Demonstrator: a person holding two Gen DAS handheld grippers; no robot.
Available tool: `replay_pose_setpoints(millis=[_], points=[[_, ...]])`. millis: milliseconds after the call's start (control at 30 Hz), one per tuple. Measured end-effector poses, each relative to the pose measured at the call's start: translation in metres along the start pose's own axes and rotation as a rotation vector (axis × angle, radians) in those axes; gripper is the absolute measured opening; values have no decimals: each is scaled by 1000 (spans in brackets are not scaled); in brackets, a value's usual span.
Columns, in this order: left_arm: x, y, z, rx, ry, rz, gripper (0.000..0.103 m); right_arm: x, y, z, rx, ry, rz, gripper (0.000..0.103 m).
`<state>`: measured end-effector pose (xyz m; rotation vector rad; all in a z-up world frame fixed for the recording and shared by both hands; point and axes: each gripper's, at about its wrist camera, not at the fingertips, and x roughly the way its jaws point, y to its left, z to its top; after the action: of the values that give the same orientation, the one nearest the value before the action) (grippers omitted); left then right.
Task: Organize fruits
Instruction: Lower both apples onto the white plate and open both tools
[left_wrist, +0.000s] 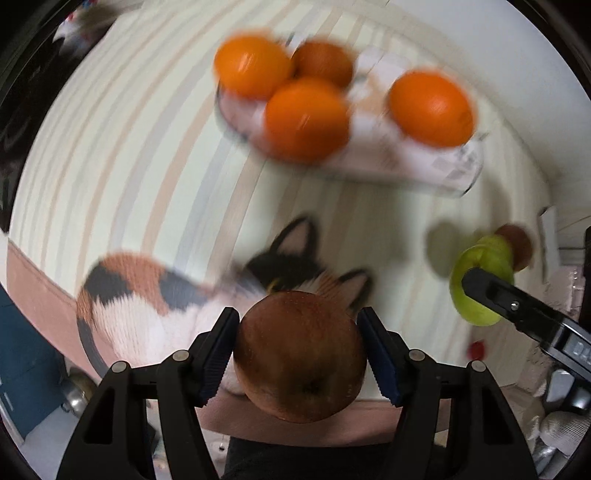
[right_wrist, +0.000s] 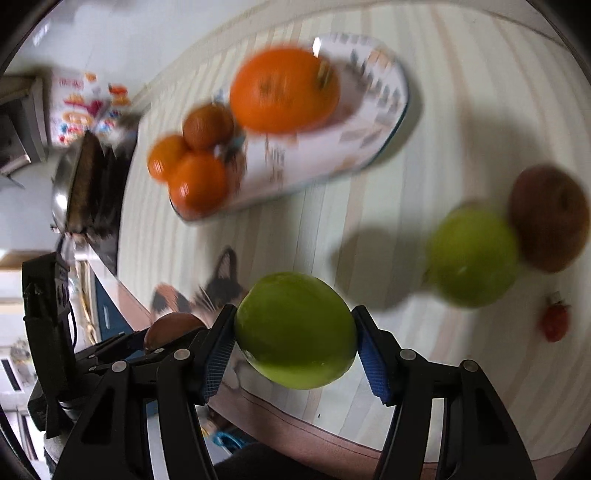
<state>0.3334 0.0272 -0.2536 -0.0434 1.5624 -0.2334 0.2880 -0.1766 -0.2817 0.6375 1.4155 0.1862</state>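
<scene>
My left gripper (left_wrist: 298, 350) is shut on a brown-red apple (left_wrist: 300, 356), held above the near edge of a striped tablecloth. My right gripper (right_wrist: 294, 345) is shut on a green apple (right_wrist: 295, 330), also above the cloth. The white oval plate (left_wrist: 424, 162) carries several oranges (left_wrist: 306, 118); it also shows in the right wrist view (right_wrist: 369, 140) with an orange (right_wrist: 284, 90) on it. A second green apple (right_wrist: 472, 256) and a second brown-red apple (right_wrist: 548, 218) lie side by side on the cloth at the right.
A small red fruit (right_wrist: 554, 321) lies near the cloth's right edge. A cat picture (left_wrist: 155, 306) is printed on the cloth by the near edge. A metal pan (right_wrist: 79, 192) and a colourful box (right_wrist: 81, 107) stand beyond the table's left end.
</scene>
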Motion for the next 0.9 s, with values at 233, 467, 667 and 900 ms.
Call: replay_pose_setpoints(millis=[233,467,667,900], points=[[-30,-26,56,7,-95,-17,64,-56,-12,71,35,-129,5,65],[-18,-53,93,30,-104,29,64,-50,-18,155,24,-134,-88,65],[-2,-59,101,23,-72,29,64,-15,-17,189,30,-74,-113,65],[16,-60,108,-14,-31,31,64,12,-11,203,9,-29,-141,66]])
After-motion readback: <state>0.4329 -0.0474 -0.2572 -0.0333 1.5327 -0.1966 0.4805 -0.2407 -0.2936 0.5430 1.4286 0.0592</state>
